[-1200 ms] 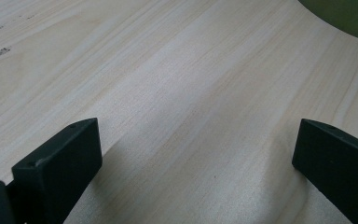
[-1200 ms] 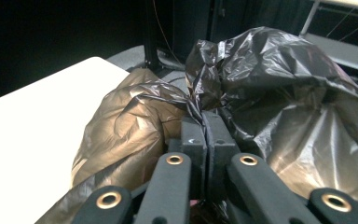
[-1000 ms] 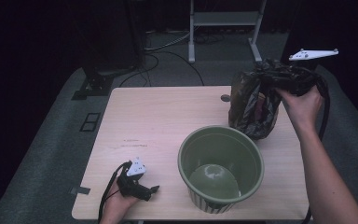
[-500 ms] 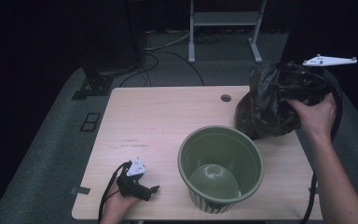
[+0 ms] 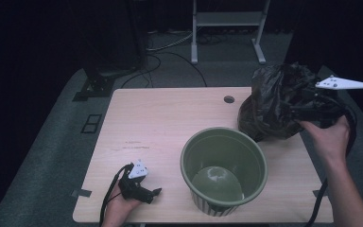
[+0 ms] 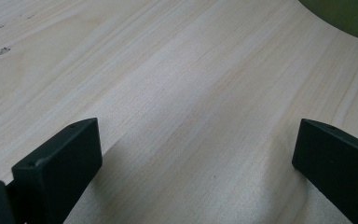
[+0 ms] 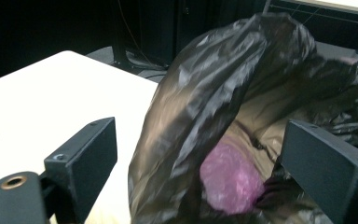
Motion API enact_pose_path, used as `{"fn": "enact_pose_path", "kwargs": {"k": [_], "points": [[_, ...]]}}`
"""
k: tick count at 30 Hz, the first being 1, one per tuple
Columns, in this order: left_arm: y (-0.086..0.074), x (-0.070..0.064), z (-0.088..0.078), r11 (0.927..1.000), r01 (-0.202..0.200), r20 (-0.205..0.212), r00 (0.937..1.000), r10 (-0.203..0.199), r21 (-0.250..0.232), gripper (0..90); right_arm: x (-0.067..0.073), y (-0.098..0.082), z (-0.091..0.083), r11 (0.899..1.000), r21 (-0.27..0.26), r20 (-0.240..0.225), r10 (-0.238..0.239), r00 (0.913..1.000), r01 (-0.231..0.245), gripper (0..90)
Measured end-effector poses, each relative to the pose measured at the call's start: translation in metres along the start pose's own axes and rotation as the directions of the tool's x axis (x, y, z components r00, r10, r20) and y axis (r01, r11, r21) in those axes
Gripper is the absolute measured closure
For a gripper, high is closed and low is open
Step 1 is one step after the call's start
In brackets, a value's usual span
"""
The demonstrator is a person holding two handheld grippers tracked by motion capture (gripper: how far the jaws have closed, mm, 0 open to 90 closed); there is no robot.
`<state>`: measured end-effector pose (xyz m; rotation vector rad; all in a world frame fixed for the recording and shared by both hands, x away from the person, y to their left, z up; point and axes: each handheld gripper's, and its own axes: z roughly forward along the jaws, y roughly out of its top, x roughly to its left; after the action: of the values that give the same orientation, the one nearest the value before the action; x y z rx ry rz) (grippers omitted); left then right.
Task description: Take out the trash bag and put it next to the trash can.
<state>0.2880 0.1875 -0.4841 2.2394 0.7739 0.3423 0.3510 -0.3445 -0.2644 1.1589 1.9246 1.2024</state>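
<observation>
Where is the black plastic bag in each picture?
High view: the black bag sits at the table's right back edge, by the right gripper.
Right gripper view: it bulges in the middle, between the open jaws.
Left gripper view: not in it.
Shared landmark: the pale wooden table.

Pale wooden table (image 5: 160, 123) with green pot (image 5: 224, 170) and black bag (image 5: 272, 106).

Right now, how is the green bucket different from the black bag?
The green bucket is stiff and round and stands upright with its top open; the black bag is soft, crinkly and slumped. The bucket sits near the table's front edge; the bag rests at its far right corner. Both rest on the table.
</observation>
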Motion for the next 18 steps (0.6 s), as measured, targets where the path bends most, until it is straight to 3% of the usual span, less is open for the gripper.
{"fn": "enact_pose_path", "kwargs": {"k": [11, 18], "points": [[0.000, 0.000, 0.000, 1.0000, 0.000, 0.000, 1.0000, 0.000, -0.002, 0.0, 0.013, -0.039, -0.023, 1.000, 0.003, -0.021, -0.014, 0.9997, 0.014, 10.0], [0.000, 0.000, 0.000, 1.0000, 0.000, 0.000, 1.0000, 0.000, -0.002, 0.0, 0.022, -0.071, -0.032, 1.000, 0.009, -0.037, 0.002, 0.9993, -0.002, 10.0]]}}
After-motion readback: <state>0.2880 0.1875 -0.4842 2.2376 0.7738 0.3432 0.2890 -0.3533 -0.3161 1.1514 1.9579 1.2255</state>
